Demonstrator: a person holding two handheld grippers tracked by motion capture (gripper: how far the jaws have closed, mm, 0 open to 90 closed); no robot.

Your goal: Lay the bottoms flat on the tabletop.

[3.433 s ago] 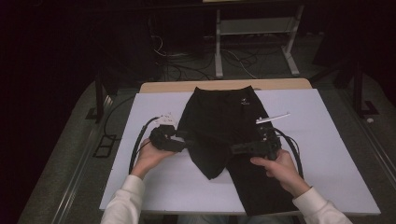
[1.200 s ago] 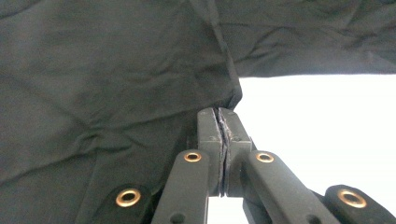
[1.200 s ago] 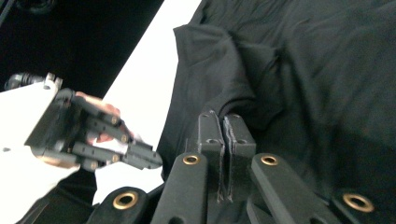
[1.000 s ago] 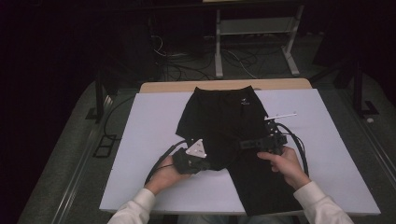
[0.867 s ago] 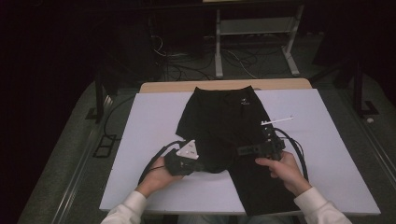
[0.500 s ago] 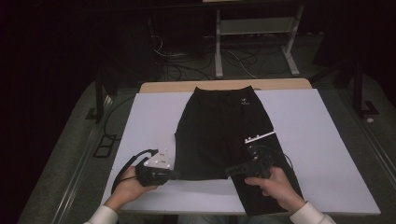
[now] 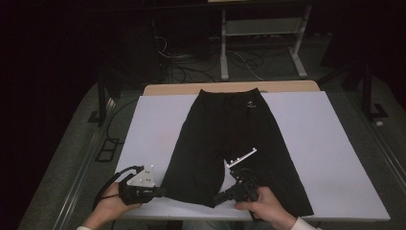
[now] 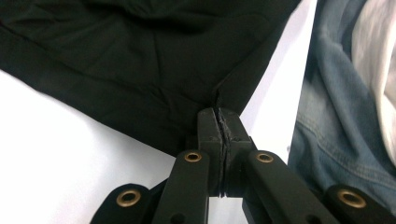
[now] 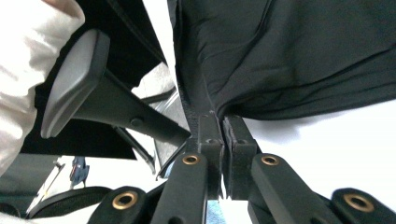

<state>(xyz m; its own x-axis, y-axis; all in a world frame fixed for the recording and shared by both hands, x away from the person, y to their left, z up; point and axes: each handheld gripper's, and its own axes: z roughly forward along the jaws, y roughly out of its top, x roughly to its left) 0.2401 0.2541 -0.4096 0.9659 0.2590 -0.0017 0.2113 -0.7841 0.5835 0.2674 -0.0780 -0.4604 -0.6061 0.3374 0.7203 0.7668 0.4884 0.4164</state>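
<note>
A pair of black trousers (image 7: 225, 139) lies flat on the white table (image 7: 335, 158), waistband at the far side, with a small white logo near it. My left gripper (image 7: 161, 192) is at the near left, shut on the outer hem corner of the left leg. My right gripper (image 7: 217, 198) points left and is shut on the inner hem corner of that same leg. In the left gripper view the jaws (image 8: 217, 114) pinch a black fabric corner (image 8: 233, 88). In the right gripper view the jaws (image 9: 222, 122) pinch the hem (image 9: 196, 102).
The other leg (image 7: 282, 187) lies under my right hand and reaches the near edge. Bare white table lies on both sides of the trousers. A metal stand (image 7: 261, 33) and cables (image 7: 182, 67) sit on the floor behind. A grey chair armrest (image 9: 70, 88) and blue jeans (image 8: 341, 116) are close by.
Both grippers have drawn the left trouser leg from the middle of the table toward the near edge. The leg that was bunched up now lies straight and flat.
</note>
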